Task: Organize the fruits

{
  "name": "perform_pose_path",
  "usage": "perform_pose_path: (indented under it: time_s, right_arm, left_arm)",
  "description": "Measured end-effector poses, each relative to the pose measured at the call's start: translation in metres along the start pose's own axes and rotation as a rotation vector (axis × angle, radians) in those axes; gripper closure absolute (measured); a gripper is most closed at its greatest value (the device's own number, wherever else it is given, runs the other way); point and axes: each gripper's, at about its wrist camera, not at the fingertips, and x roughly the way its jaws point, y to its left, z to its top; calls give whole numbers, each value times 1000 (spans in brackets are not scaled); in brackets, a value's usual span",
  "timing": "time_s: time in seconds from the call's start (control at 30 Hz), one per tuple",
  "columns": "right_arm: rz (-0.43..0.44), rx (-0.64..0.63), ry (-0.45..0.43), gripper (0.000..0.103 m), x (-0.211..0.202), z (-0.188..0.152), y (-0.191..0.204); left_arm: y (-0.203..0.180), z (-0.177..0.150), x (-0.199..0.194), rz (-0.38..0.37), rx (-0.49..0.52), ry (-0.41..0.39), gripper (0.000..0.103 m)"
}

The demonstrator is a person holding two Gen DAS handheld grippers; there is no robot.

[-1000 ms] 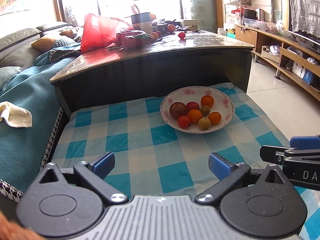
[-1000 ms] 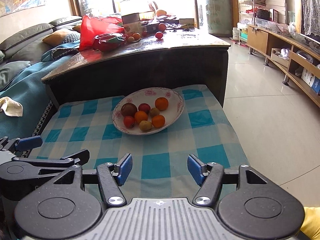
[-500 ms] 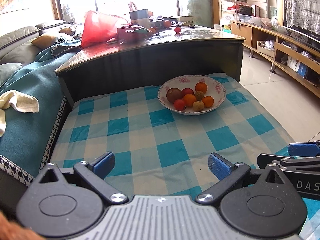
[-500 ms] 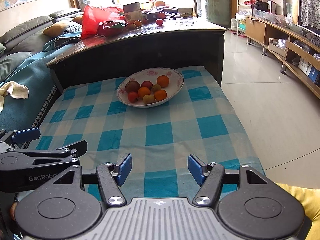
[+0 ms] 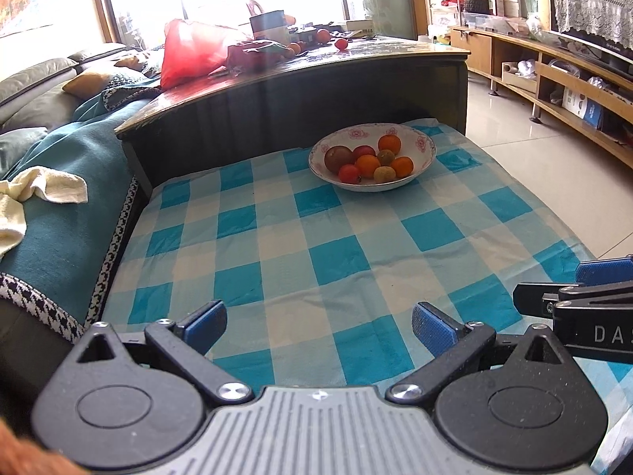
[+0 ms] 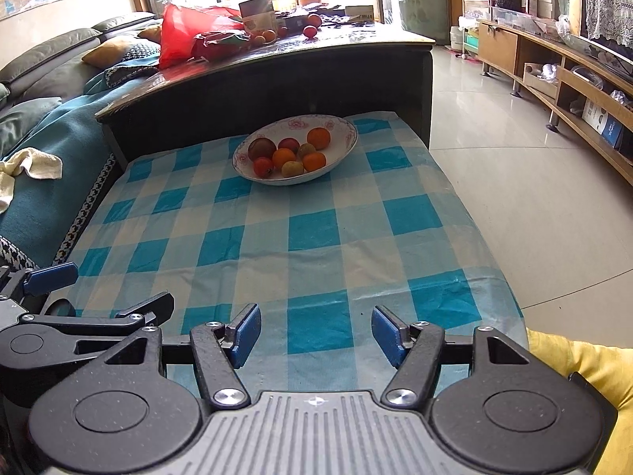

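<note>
Fruits, round and smooth in orange, red, brown and dull yellow, sit heaped in a white glazed bowl with pink flowers on its rim, near the far edge of the bench, whose blue-and-cream checked cloth lies slightly creased. Both tools hang over the near edge, released, blue pads spread: the left tool, and the right tool, whose black side reads "DAS".

A home living room: sofa, coffee table, TV cabinet.
</note>
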Motion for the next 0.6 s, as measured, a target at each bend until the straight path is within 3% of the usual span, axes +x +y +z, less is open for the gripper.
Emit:
perform_pose_path:
  time_s: [0.6]
  right_arm:
    - [-1,-9,25,44,-3,-15,4]
  left_arm:
    - [1,-16,-7,12,-36,54,0]
